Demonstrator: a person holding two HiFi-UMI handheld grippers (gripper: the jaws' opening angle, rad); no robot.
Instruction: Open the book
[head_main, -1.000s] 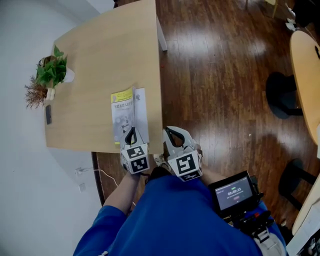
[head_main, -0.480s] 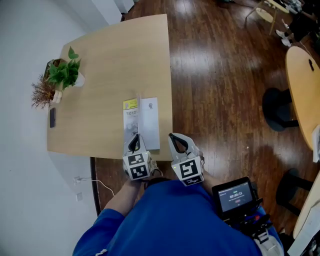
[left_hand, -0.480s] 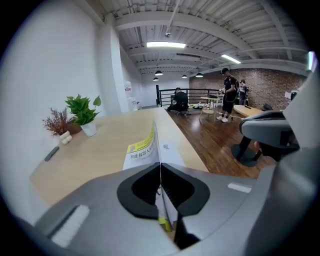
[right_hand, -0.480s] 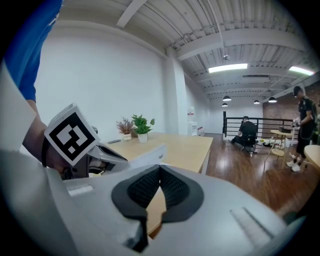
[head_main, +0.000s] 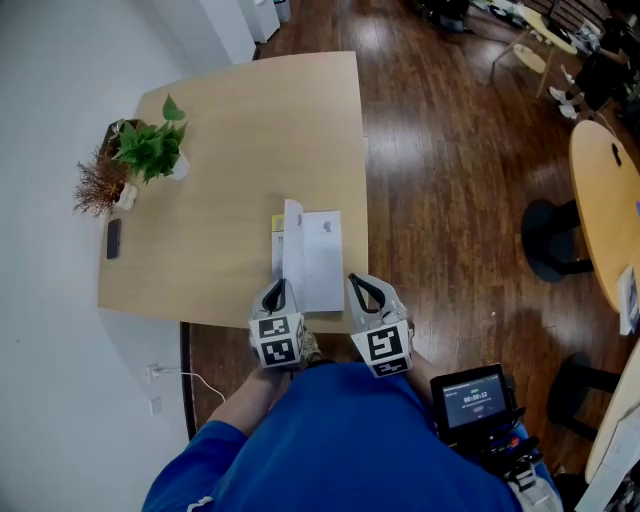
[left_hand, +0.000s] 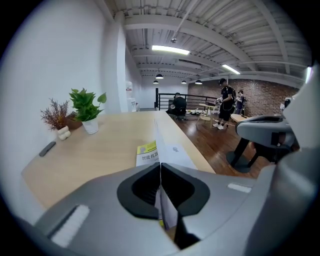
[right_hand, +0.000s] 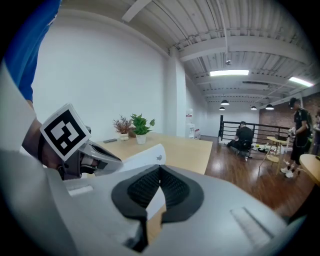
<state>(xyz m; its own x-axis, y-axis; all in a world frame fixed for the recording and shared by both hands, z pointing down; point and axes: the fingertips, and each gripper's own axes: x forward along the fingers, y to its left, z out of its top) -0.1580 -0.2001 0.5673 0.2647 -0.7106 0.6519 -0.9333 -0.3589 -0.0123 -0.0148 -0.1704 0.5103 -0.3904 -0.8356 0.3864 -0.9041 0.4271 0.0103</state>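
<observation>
Upright book cover (head_main: 293, 252) in left gripper (head_main: 278, 290)

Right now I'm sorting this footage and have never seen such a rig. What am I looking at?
There is no robot: a person in blue works two tools by hand. The top-down picture comes from a camera on their head, and the other two come from cameras riding on each tool. On the wooden table lie a book, a potted plant and a dark flat device. The left hand-held gripper pinches the book's raised cover. The right hand-held gripper is shut and empty.
</observation>
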